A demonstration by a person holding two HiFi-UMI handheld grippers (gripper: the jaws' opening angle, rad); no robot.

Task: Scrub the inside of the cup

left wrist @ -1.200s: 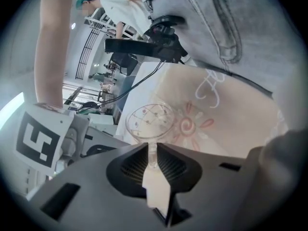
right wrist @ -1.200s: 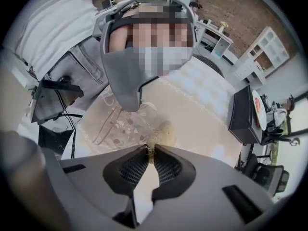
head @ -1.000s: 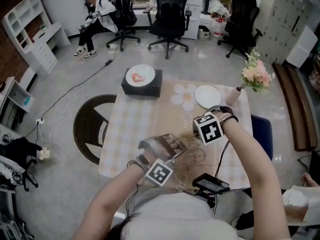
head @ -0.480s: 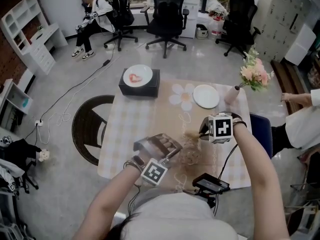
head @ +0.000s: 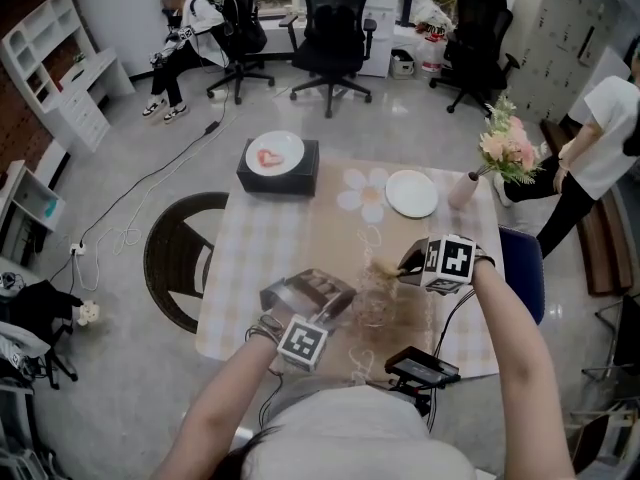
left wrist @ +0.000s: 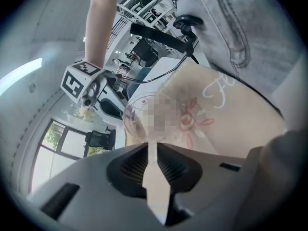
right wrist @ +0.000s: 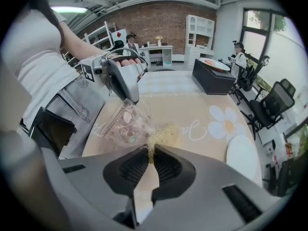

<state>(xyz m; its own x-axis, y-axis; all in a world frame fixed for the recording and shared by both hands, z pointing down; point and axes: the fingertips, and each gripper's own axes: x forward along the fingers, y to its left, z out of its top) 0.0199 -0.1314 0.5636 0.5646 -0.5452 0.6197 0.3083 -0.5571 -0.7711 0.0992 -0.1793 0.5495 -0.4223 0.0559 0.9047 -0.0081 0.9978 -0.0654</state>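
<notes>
Above table [head: 270,238], left tool [left wrist: 151,148] clamped on tilted cup [left wrist: 134,115], downward-angled right tool [right wrist: 150,154] pinching scrubber [right wrist: 164,135].

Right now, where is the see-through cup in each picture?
Head view: the cup is low in the middle, near the table's front edge.
Left gripper view: the cup is in the centre, just above the jaws, which pinch its rim.
Right gripper view: the cup is left of centre, tilted, above the jaws.
Shared landmark: the beige flowered tablecloth under it.
</notes>
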